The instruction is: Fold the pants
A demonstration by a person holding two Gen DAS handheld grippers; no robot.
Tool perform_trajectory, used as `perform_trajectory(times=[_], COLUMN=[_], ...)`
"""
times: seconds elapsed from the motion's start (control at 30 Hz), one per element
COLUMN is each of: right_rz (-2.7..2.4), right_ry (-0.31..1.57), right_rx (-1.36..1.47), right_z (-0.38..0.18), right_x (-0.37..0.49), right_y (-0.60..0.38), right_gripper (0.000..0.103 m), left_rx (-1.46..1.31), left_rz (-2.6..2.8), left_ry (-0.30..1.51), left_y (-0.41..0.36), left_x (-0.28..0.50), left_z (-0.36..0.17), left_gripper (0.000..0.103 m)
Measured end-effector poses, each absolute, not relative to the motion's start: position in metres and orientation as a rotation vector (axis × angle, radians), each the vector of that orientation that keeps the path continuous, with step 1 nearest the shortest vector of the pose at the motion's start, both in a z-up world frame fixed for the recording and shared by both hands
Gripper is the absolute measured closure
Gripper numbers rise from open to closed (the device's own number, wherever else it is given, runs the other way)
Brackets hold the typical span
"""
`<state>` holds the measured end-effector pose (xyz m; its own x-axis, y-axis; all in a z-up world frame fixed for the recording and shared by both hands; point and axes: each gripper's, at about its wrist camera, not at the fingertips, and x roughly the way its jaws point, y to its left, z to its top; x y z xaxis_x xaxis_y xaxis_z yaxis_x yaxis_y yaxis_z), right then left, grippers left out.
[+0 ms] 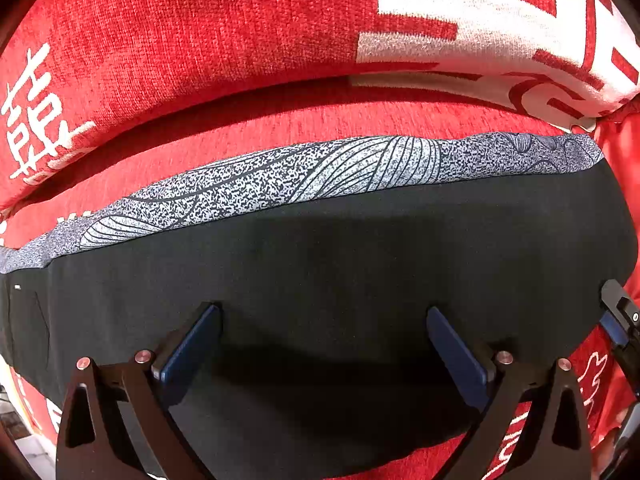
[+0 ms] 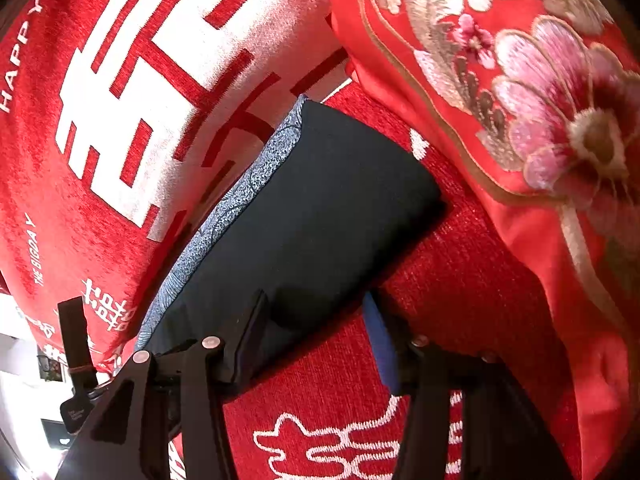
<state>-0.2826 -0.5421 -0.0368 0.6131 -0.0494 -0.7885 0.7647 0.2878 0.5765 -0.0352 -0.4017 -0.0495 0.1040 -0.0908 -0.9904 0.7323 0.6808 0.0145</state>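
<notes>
The pants (image 1: 320,248) lie folded on a red sofa seat, a black panel with a grey patterned strip (image 1: 304,176) along the far edge. My left gripper (image 1: 323,312) is open just above the black cloth, holding nothing. In the right wrist view the pants (image 2: 312,208) run away to the upper middle. My right gripper (image 2: 316,312) is open at the near right corner of the pants, its left finger (image 2: 248,340) over the cloth and its right finger (image 2: 380,344) over the sofa. The right gripper's tip also shows in the left wrist view (image 1: 618,320) at the right edge.
The red sofa back cushion with white characters (image 1: 200,32) rises behind the pants. A red embroidered floral cushion (image 2: 520,100) stands at the right of the pants. The red seat cover (image 2: 460,280) surrounds them. A room floor shows at the far left (image 2: 24,360).
</notes>
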Motion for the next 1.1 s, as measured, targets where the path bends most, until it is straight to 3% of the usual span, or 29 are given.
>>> perform_trajectory(times=[0.37,0.4,0.43,0.47,0.53,0.7,0.8,1.1], right_rz=[-0.596,-0.603,-0.628,-0.628,-0.62,-0.558,-0.545,-0.512], right_ry=[0.674,0.681,0.701,0.702,0.684,0.661,0.679,0.686], right_rx=[1.157,1.166,1.179,1.194,1.19,1.052,0.988,0.83], right_z=[-0.042,-0.042,-0.04,-0.039,-0.03,0.01,0.021,0.07], right_x=[-0.268,-0.268,-0.267,-0.268,-0.268,-0.258,-0.246,-0.213], right_y=[-0.549,-0.55,-0.552,-0.552,-0.551,-0.54,-0.531,-0.498], right_gripper=[0.048,0.053,0.081,0.085,0.086,0.088,0.091,0.092], left_rx=[0.589,0.591,0.585,0.573,0.556,0.648,0.64,0.482], left_rz=[-0.67,-0.674,-0.67,-0.665,-0.705,-0.79,-0.808,-0.855], left_ry=[1.321,1.333,1.34,1.339,1.306,1.278,1.157,1.259], left_y=[-0.397,-0.397,-0.396,-0.395,-0.393,-0.404,-0.403,-0.38], left_x=[-0.04,-0.038,-0.037,-0.035,-0.038,-0.066,-0.079,-0.038], left_z=[-0.048,-0.047,-0.045,-0.04,-0.026,-0.04,-0.041,-0.023], left_gripper=[0.0,0.0,0.0,0.012,0.018,0.017,0.014,0.012])
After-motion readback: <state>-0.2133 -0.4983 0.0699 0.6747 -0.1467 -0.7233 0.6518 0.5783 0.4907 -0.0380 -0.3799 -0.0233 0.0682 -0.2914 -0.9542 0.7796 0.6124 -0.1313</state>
